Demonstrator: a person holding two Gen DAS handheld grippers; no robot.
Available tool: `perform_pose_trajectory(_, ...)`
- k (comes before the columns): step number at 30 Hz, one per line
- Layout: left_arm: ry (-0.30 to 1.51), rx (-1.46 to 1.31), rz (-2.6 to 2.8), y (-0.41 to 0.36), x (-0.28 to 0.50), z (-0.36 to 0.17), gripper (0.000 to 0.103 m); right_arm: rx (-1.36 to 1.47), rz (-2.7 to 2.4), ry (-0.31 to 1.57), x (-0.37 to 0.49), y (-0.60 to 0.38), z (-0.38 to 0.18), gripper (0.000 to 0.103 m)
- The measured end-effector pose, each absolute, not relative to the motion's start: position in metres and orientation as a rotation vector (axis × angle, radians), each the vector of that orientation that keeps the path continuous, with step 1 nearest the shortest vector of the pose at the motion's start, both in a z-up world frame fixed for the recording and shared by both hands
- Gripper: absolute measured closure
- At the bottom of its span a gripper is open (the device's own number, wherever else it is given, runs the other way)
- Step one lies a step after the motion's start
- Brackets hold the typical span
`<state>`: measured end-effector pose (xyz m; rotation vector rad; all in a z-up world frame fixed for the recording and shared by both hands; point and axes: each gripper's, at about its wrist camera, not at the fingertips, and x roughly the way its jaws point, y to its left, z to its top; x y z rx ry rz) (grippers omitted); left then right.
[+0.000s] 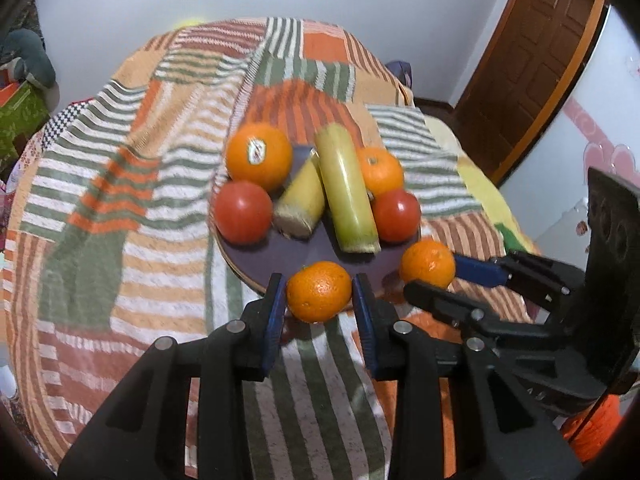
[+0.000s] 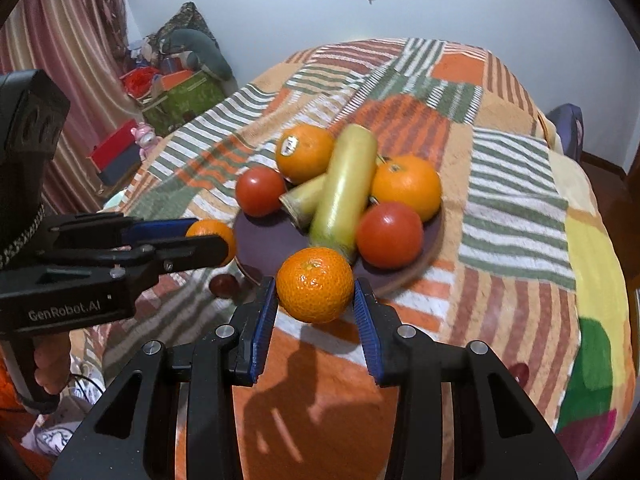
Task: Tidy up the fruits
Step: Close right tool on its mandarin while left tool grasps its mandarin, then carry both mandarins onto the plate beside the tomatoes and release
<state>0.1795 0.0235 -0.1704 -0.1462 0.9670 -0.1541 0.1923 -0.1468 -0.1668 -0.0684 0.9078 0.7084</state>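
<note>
orange mandarins, red tomatoes, purple plate, striped patchwork blanket

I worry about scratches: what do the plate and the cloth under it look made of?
Plate: dark purple top with a pale tan edge, smooth and matte; possibly wood or bamboo, unsure. Cloth: woven striped fabric with a fuzzy, towel-like nap, so soft.

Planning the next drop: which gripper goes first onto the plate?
Probably right. The right gripper holds its mandarin over the plate rim; the left gripper holds its mandarin just short of the rim.
</note>
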Motion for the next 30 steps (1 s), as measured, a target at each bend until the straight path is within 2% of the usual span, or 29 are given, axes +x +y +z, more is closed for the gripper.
perform_pose_trajectory(15, 0.988, -0.164, -0.107, 0.050, 0.203, -0.188, 0.069, -0.130, 0.770, 0.946, 0.206, -0.104, -0.184, 0.067)
perform_pose_trajectory(30, 1.040, -0.180, -0.130, 0.046, 0.224, -0.214, 0.069, -0.126, 0.766, 0.985, 0.213, -0.104, -0.195, 0.067)
